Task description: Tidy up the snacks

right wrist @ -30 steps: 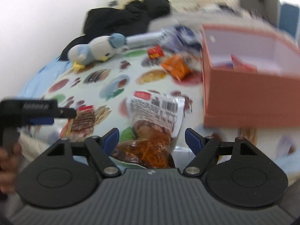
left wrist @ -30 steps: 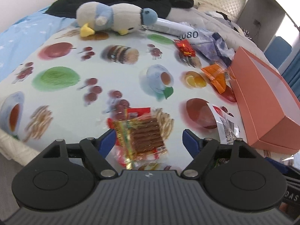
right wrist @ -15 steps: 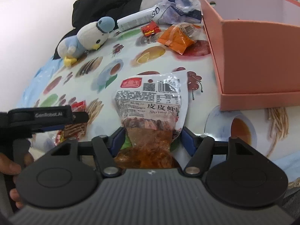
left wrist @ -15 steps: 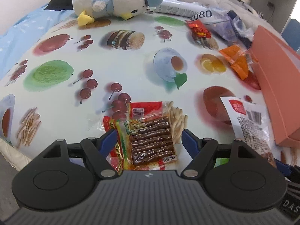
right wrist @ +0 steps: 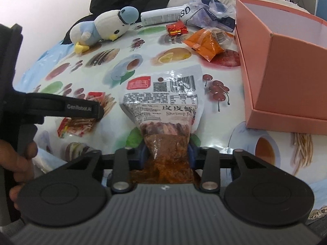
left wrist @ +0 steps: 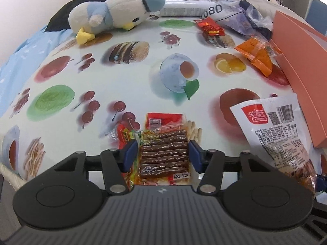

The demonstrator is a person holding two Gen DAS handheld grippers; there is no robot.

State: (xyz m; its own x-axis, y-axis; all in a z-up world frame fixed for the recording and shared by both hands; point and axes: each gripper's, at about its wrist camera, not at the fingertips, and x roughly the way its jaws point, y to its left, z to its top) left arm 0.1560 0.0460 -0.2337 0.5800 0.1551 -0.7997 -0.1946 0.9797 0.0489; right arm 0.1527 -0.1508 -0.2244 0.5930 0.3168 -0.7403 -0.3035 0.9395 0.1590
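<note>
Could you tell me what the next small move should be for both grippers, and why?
Probably finish closing, then lift. The right gripper is closing and already pinches the shrimp snack bag; the left gripper is closing around the meat-stick packet with slight gaps at its pads. The open pink box sits right of the bag.

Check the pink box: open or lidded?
Open. The pink box has no lid on top; its pale inner walls show from above. Whether anything lies inside is hidden.

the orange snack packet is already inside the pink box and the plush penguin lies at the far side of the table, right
Not quite. The orange snack packet is not inside the pink box; it lies on the tablecloth beside the box's left wall, as the right wrist view shows. The plush penguin does lie at the far side of the table.
</note>
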